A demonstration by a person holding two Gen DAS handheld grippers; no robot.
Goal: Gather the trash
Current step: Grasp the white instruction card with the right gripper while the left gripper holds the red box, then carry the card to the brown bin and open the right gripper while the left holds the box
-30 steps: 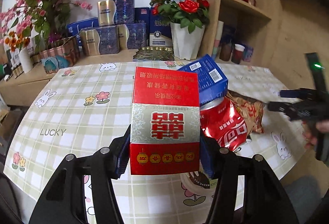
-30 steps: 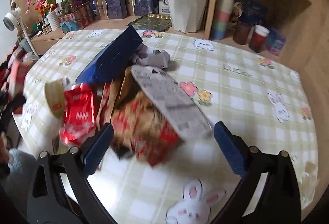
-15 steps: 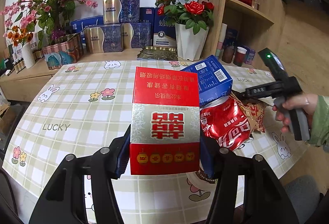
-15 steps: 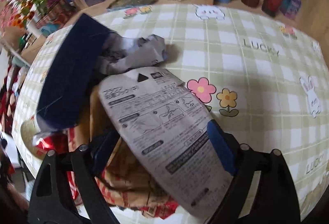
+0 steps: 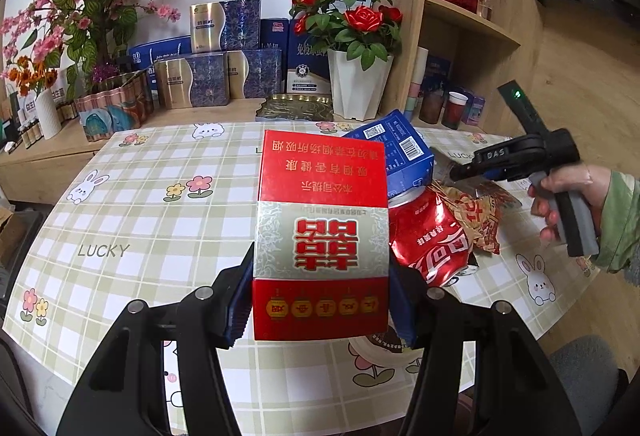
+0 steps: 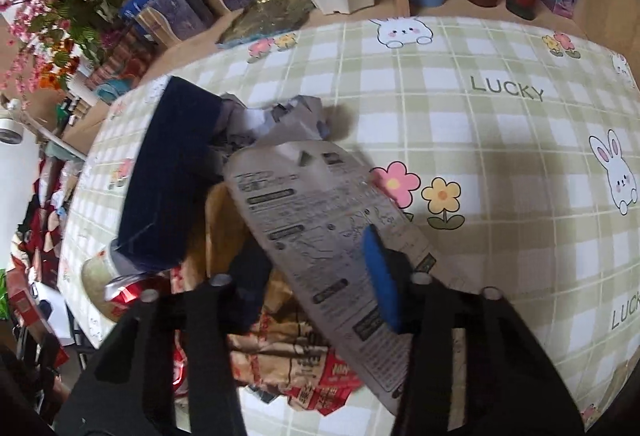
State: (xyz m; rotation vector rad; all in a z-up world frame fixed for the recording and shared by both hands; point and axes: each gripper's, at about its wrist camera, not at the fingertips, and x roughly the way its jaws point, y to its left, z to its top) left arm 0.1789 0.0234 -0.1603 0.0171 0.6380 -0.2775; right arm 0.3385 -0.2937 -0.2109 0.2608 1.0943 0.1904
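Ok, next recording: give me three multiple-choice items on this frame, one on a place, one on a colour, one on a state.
1. Where is the crushed red drink can lying?
A. on the wooden shelf
B. on the checked tablecloth, beside the blue barcode carton
C. in the white flower pot

2. What colour is the box held in the left gripper?
A. red with a silver band
B. green
C. plain white

3. What lies between the fingers of the right gripper?
A. nothing
B. a paper cup
C. a grey printed packaging card

Answers: B, the can lies on the cloth by the carton; A, the red and silver box fills the left wrist view; C, the card lies between the closing jaws.
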